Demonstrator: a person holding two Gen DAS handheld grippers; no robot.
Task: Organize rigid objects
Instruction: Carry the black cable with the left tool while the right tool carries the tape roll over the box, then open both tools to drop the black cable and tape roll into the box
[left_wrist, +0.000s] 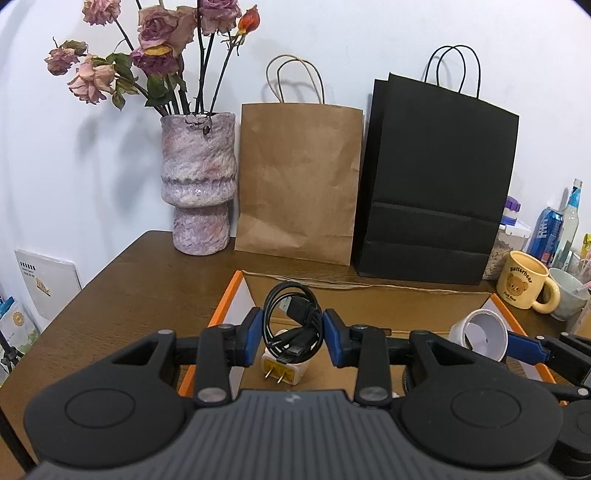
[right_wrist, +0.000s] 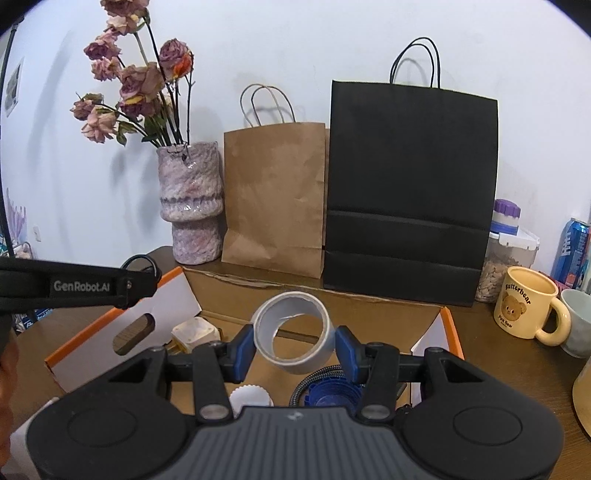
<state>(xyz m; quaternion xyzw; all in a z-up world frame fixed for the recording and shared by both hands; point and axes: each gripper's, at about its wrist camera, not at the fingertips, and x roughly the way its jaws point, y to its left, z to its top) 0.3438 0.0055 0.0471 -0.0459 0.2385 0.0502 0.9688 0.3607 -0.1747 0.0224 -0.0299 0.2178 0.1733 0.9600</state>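
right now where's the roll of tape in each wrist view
Left wrist: the roll of tape sits low on the right, held by the right gripper, over the cardboard box.
Right wrist: the roll of tape is centre frame, between the blue pads.
Shared landmark: the black paper bag behind the box.

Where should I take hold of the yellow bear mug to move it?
Grip the yellow bear mug across its body, coming from the front. It stands upright with the rim open, its handle points right toward the grey cup, so the handle side is crowded.
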